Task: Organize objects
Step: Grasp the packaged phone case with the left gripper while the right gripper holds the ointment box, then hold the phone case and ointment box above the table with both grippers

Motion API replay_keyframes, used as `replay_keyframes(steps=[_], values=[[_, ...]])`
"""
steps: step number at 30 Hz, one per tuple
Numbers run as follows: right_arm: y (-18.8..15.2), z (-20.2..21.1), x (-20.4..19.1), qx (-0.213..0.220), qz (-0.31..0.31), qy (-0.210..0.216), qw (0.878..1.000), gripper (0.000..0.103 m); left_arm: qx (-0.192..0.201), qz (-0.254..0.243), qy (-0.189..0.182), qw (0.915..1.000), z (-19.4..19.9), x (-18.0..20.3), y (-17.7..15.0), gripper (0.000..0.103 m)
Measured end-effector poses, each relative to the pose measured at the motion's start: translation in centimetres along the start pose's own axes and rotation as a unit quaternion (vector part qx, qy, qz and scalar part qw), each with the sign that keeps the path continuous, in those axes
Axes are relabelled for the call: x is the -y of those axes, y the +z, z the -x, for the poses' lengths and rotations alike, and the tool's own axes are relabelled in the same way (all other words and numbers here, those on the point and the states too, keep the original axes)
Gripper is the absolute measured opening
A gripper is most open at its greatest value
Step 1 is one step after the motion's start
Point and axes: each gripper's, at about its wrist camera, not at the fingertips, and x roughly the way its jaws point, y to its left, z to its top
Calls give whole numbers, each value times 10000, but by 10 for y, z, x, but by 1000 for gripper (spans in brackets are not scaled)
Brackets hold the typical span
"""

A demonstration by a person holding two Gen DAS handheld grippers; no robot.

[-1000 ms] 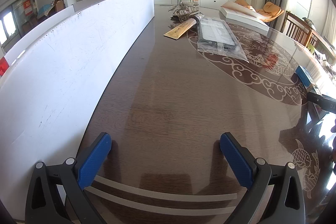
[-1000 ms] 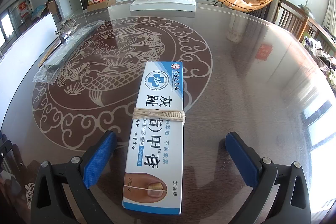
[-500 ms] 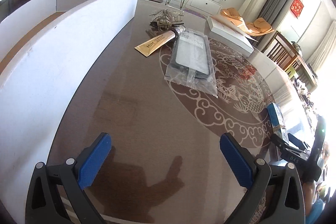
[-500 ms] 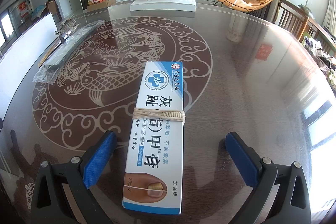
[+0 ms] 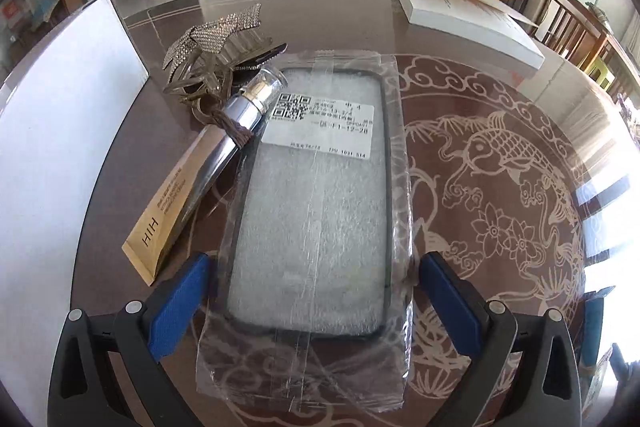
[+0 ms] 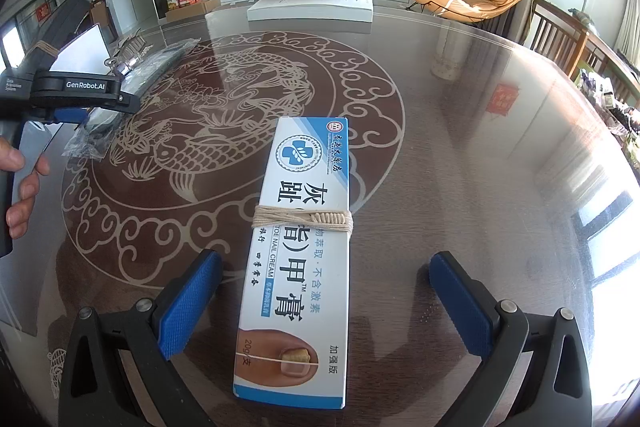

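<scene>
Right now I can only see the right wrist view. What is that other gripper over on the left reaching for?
Observer: The left gripper is open, with one finger on each side of a clear plastic bag that seems to hold a dark-rimmed phone case.
Operator: Is anything printed on it?
Observer: Yes, a white label with a QR code sits on the bag's far half.
Operator: What lies next to it?
Observer: A gold tube lies along the bag's left edge, with a sparkly hair clip beyond it.
</scene>
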Motion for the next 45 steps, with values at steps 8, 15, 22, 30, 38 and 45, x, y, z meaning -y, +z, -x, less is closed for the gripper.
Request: replay_keyframes(steps=[8, 15, 22, 30, 38, 45], values=[[0, 0, 0, -1, -1, -1, 10000, 103, 293, 84, 204, 9993, 7, 3, 0, 78], [0, 0, 0, -2, -2, -3, 10000, 103, 448, -278, -135, 9985, 63, -16, -113, 77], [0, 0, 0, -2, -3, -4, 10000, 103, 635, -444, -246, 9967, 102, -31, -200, 78], [0, 0, 0, -3, -3, -13, 10000, 103, 776, -366, -207, 9961, 98, -35, -207, 103], [0, 0, 0, -4, -4, -15, 10000, 103, 774, -402, -223, 9959, 97, -35, -206, 103], [0, 0, 0, -3, -4, -15, 10000, 103, 781, -404, -225, 9959, 97, -34, -205, 103]])
